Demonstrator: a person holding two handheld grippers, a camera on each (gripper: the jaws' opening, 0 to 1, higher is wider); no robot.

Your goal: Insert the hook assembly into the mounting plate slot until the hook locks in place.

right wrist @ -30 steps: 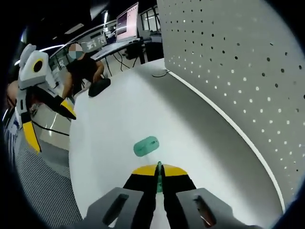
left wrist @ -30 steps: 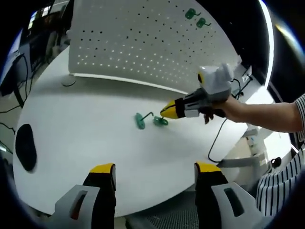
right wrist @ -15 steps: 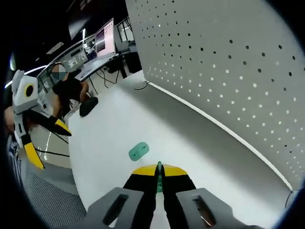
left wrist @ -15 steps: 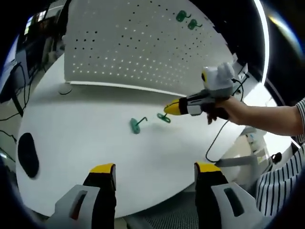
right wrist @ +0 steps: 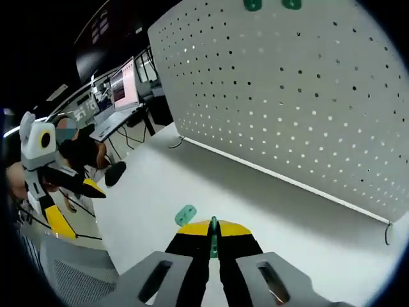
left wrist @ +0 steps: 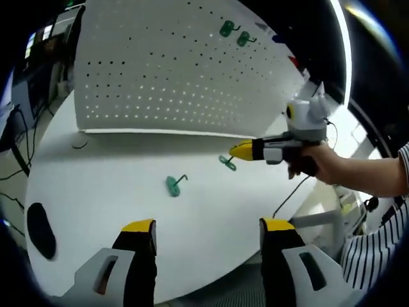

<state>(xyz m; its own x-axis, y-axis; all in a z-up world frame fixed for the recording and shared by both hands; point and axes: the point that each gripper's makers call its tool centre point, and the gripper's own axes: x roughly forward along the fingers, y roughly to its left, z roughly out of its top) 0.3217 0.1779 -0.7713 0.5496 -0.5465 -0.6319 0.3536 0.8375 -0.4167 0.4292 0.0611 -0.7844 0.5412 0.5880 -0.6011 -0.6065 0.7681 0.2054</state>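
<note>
Right now my right gripper [right wrist: 213, 228] is pinched tight on a green hook [left wrist: 226, 162], carried above the white table [left wrist: 192, 217] and facing the white pegboard [right wrist: 307, 102]. My left gripper [left wrist: 208, 225] hangs wide and empty near the table's edge. A second green hook [left wrist: 172, 185] lies flat on the table, and two more [left wrist: 234, 33] hang high on the board. From here I judge the trick is to square the hook's prongs to a pair of holes, push straight in, then press down until it seats.
</note>
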